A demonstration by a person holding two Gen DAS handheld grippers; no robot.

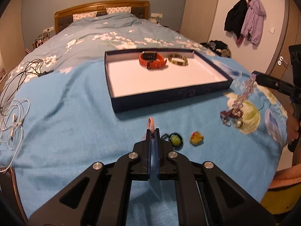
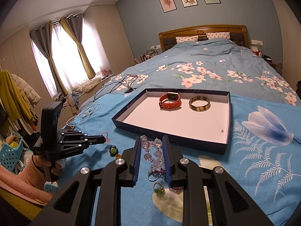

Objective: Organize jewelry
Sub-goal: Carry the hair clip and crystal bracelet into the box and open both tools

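My left gripper [image 1: 153, 131] is shut on a pink braided bracelet [image 1: 151, 124], which pokes out beyond its tips just above the blue bedspread. My right gripper [image 2: 152, 140] is shut on a string of clear purple beads [image 2: 155, 154], whose tail [image 1: 244, 96] hangs down onto a pile of rings [image 1: 236, 123]. A silver ring [image 2: 152, 177] and a green-stone ring [image 2: 159, 188] lie under the right gripper. A dark blue tray [image 1: 169, 98] with a white floor holds an orange watch [image 1: 152, 60] and a striped bangle [image 1: 177, 60]. A green-stone piece [image 1: 175, 139] and a yellow-orange piece [image 1: 196, 137] lie right of the left gripper.
White cables [image 1: 15, 124] and black cables [image 1: 24, 69] lie on the bed's left side. A hand [image 1: 293, 124] in a pink sleeve holds the right gripper at the bed's edge. A blue basket [image 2: 9, 154] and hanging clothes stand off the bed.
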